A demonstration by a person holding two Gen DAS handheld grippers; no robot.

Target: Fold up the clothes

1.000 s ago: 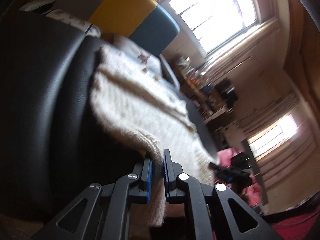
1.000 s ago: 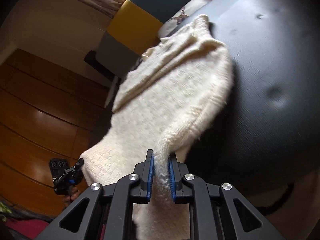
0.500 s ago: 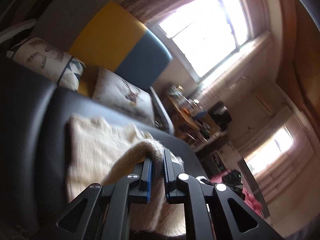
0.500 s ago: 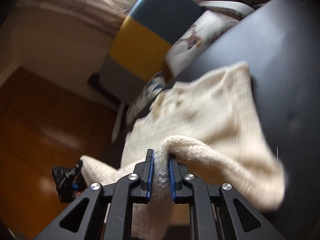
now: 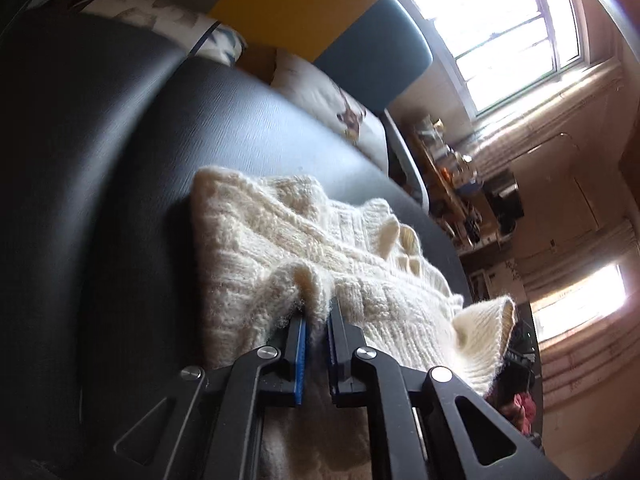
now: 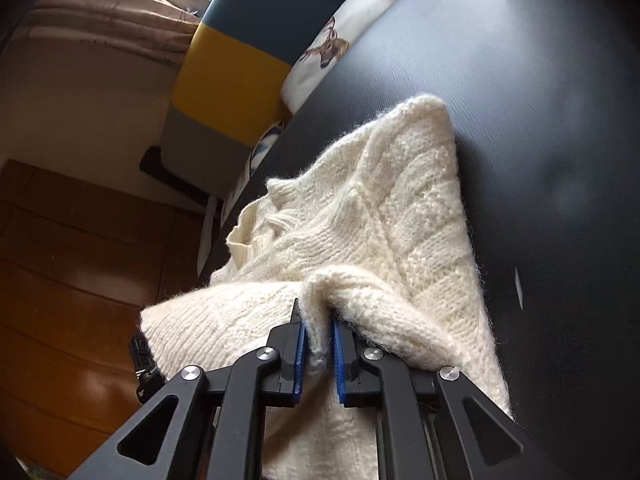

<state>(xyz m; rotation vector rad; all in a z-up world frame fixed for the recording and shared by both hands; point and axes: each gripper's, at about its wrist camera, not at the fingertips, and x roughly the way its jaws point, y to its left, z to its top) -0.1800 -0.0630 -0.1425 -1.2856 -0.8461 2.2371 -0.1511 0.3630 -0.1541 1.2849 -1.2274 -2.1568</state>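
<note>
A cream knitted sweater [image 5: 280,232] lies folded over on a black leather surface [image 5: 120,160]. My left gripper [image 5: 316,320] is shut on a ridge of the knit at the sweater's near edge. In the right wrist view the same sweater [image 6: 400,208] spreads away toward a far corner, and my right gripper [image 6: 318,324] is shut on a raised fold of it. The right jaws stand slightly wider than the left, with the knit still between the blue pads. A ribbed cuff [image 5: 488,320] sticks up at the right of the left view.
Printed cushions [image 5: 332,96] and a yellow, grey and teal chair back [image 6: 240,60] stand past the far edge of the black surface. A cluttered shelf [image 5: 448,160] and bright windows lie beyond. Wooden floor [image 6: 60,280] shows on the left of the right view.
Both grippers carried the held sweater edge forward and down over the rest of the garment. It now lies doubled on the black surface, and the right jaws look slightly wider.
</note>
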